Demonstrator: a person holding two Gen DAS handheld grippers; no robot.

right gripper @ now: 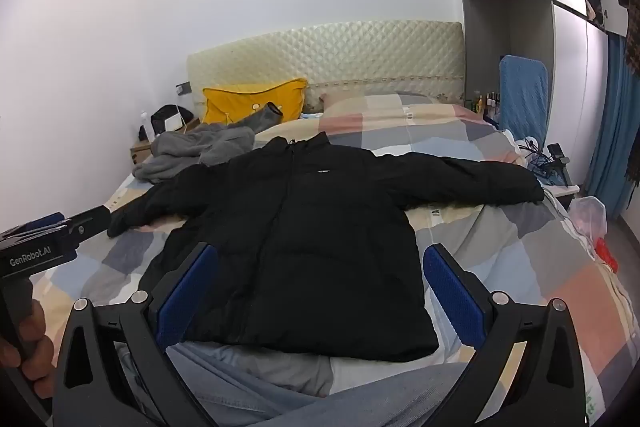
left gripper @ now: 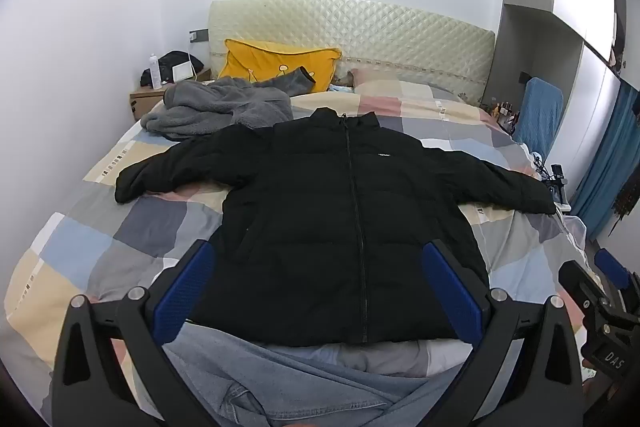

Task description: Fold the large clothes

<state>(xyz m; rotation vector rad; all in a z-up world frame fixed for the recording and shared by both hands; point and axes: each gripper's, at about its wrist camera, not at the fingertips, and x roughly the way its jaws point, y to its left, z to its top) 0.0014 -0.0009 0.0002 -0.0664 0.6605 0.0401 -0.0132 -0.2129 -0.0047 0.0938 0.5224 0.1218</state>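
- Left tongs (left gripper: 316,287) and right tongs (right gripper: 320,289), two in all, hang above the near edge of the bed (left gripper: 80,251), both spread wide with nothing between the blue pads.
- Just below them lies pale denim (left gripper: 280,379), probably the person's legs, though that is not certain.
- One black jacket (left gripper: 340,211) lies face up on the checked cover of the bed, zipped, hem nearest, collar far, its two sleeves stretched out left and right.
- The fold has not begun, by my reading. To do it well, take one sleeve near its cuff and lay it straight across the chest, then the other, so the padded body stays flat; pinch only the top layer, because the cover beneath could come up with it.
- The right sleeve (right gripper: 480,179) reaches close to the bed's right edge, so it may slide off if dragged outward.
- The puffy filling will likely spring back; press each fold down.
- Farther left, one grey fleece (left gripper: 216,107) is heaped just beside the jacket's left shoulder.
- Beyond it, one yellow pillow (left gripper: 276,63) leans on the quilted headboard (left gripper: 380,31).
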